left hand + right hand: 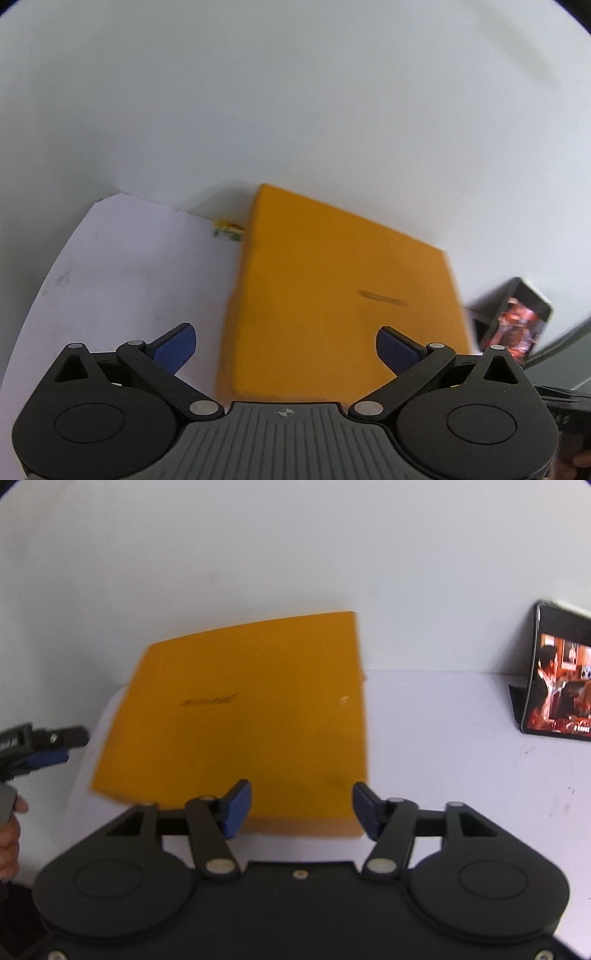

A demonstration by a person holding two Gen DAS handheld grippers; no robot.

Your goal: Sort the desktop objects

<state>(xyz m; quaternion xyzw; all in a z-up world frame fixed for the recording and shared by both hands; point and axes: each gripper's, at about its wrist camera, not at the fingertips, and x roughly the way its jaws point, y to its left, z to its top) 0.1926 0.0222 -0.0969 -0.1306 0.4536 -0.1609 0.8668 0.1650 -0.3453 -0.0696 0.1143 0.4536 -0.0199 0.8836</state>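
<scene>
Noted: left gripper (286, 345) and right gripper (301, 806) jaws apart, holding nothing, over yellow book (240, 716) on white counter (461, 775), phone (561, 675) propped nearby.

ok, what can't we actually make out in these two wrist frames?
- Print on the orange book: motion-blurred in both views, unreadable.
- Small green-yellow item: left wrist view, mostly hidden behind the book.
- Tablet: right wrist view, cut off by the frame edge.
- Book's near edge: left wrist view, hidden by the left gripper.
</scene>
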